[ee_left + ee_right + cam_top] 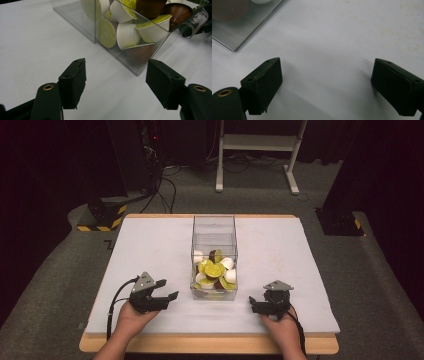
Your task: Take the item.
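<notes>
A clear plastic box [214, 227] stands upright in the middle of the white table mat [150, 245]. Its lower half holds several coffee capsules [214, 270], white and brown cups with green lids. My left gripper [167, 290] rests open on the mat to the box's left, jaws wide apart and empty. In the left gripper view the box corner [138, 72] and capsules [127, 35] sit just beyond the fingertips [73, 75]. My right gripper [254, 304] lies open on the mat right of the box, nothing between its jaws. The box edge [234, 37] fills the right gripper view's upper left corner.
The mat lies on a wooden table [210, 345] over grey carpet. Behind the table stand a white frame [260, 150], black cabinets and loose cables [165, 185]. Bare mat [342, 37] stretches on both sides of the box.
</notes>
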Tool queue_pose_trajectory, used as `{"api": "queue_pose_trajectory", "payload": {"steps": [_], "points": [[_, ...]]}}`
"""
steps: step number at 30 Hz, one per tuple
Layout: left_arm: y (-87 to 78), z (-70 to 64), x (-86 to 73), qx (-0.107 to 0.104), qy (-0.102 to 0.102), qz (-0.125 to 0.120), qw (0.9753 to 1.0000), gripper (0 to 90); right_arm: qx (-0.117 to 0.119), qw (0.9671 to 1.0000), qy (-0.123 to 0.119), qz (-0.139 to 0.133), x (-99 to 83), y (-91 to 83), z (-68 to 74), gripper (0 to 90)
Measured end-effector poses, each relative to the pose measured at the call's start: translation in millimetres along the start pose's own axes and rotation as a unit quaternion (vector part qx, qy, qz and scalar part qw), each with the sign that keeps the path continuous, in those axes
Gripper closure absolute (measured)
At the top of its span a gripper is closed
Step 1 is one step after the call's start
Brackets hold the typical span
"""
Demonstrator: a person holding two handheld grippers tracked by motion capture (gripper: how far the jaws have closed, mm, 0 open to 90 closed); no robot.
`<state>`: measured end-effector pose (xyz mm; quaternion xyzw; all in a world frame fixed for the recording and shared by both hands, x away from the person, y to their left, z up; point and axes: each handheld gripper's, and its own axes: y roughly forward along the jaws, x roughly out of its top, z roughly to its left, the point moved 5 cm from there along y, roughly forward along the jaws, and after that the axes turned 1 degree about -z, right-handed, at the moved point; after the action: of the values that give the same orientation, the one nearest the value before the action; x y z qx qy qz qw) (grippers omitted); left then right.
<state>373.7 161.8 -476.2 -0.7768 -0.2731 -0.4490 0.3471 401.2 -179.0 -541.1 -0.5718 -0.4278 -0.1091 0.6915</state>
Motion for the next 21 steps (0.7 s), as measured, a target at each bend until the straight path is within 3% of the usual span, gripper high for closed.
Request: {"api": "queue_pose_trajectory", "payload": {"steps": [21], "points": [[10.2, -23.7, 16.6, -0.033, 0.003, -0.007, 0.9994, 33.2, 0.0, 1.0, 0.0, 0.0, 0.0, 0.0, 0.1, 9.9]]}}
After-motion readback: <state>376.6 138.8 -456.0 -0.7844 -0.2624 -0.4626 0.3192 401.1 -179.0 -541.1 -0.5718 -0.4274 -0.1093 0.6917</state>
